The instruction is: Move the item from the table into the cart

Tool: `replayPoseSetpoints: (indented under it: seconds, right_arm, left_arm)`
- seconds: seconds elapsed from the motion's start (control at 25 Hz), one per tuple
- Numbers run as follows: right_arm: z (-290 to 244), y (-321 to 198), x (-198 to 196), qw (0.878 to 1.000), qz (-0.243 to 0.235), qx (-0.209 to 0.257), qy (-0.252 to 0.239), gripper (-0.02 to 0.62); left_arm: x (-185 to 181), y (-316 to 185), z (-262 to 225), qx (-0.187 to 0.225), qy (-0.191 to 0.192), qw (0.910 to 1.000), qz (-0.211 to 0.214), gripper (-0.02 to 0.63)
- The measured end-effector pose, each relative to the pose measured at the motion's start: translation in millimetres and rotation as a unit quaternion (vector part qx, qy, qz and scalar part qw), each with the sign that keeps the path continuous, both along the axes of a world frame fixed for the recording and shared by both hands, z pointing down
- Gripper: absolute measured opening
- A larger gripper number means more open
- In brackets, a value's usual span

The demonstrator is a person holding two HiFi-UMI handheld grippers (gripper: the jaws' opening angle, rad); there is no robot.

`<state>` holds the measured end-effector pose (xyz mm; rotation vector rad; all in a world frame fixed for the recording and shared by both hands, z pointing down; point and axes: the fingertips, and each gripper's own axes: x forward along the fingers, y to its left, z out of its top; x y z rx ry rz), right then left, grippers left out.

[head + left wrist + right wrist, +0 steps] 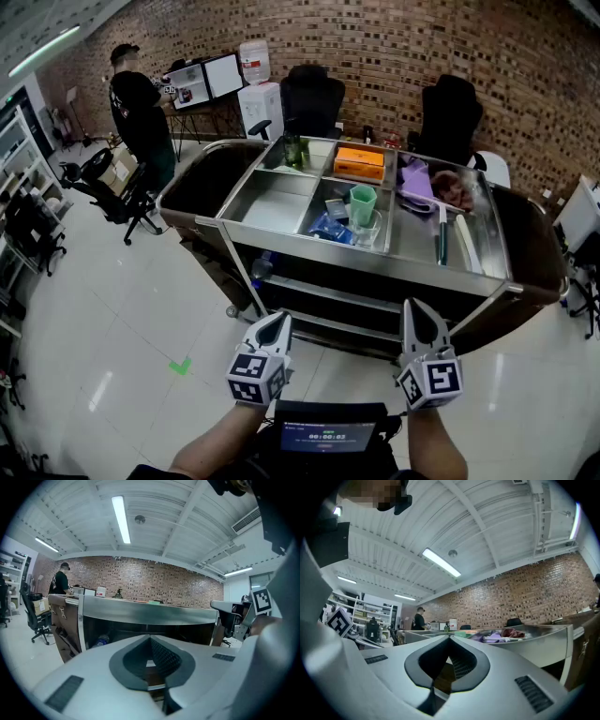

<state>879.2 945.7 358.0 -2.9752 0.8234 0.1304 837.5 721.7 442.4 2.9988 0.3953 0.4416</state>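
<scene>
Jaws of left gripper (150, 640) pressed together, nothing between them. Right gripper (449, 641) the same: jaws closed, empty. Both held low and side by side, tips pointing at the cart, well short of it. Small screen device (328, 436) sits at the person's chest, just below the two grippers. Green floor mark (180, 367) to the left of the left gripper.

Steel cart (270, 212) ahead, top tray split into compartments, brown side bags on both ends. Front left compartment bare. Middle front: blue packet (330, 228), clear cup (367, 228), green cup (363, 203) right behind it. Back row: green bottle (293, 150) at left, orange box (359, 162) beside it. Right section: purple cloth (417, 183) touching a dark red item (455, 190), long tool (441, 234) lying front to back. Plastic bottle (262, 268) on the lower shelf. Every item visible is in the cart; can't tell which one is the task's item.

Behind the cart: two black office chairs (312, 98), water dispenser (261, 98), monitors (206, 80), brick wall. Person in black (141, 112) stands at far left by the monitors.
</scene>
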Motion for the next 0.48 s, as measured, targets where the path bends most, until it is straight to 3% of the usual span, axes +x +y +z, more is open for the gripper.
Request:
replayPoseSetpoints:
  seconds: [0.28, 0.48]
  right_arm:
    - [-13.3, -16.9, 16.0, 0.999, -0.043, -0.007, 0.006, 0.003]
    - [-25.8, -71.2, 18.9, 0.997, -0.081, -0.012, 0.014, 0.003]
  left_arm:
    - [-2.8, -15.2, -6.1, 0.004, 0.008, 0.9994, -0.034, 0.003]
    - [-18.8, -64.1, -21.5, 0.005, 0.026, 0.9975, -0.065, 0.003]
